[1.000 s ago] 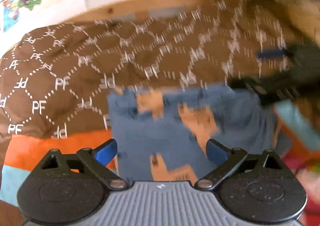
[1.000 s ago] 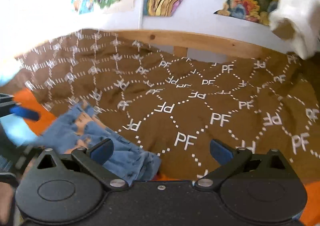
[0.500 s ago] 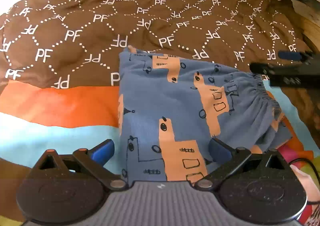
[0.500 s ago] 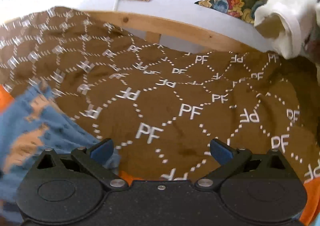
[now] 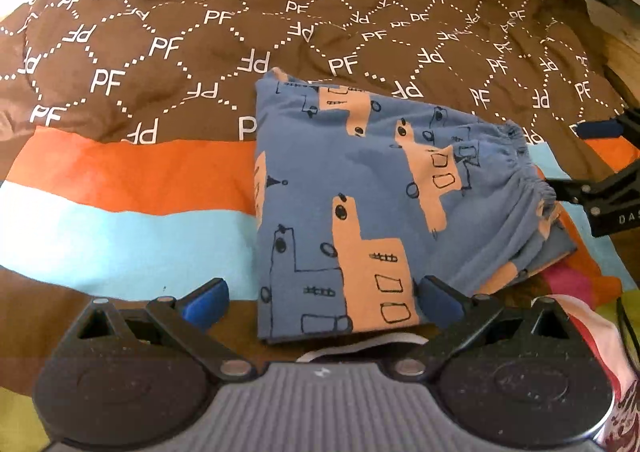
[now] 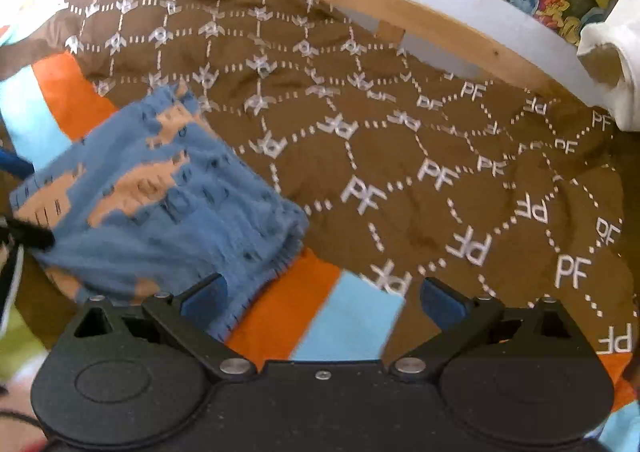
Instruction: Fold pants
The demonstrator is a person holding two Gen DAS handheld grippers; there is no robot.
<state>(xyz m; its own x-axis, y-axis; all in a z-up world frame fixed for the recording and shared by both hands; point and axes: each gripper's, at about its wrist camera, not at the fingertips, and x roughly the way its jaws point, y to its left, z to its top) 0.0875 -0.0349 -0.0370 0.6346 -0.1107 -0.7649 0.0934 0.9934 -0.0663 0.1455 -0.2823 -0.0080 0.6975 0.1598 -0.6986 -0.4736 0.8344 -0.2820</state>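
Lying folded on the striped bedspread [image 5: 120,179], the blue pants [image 5: 360,187] sit just ahead of the left gripper [image 5: 322,298] — its fingers spread, holding nothing. From the right wrist, the right gripper [image 6: 322,298] also gapes empty — pants ahead, toward its left finger.
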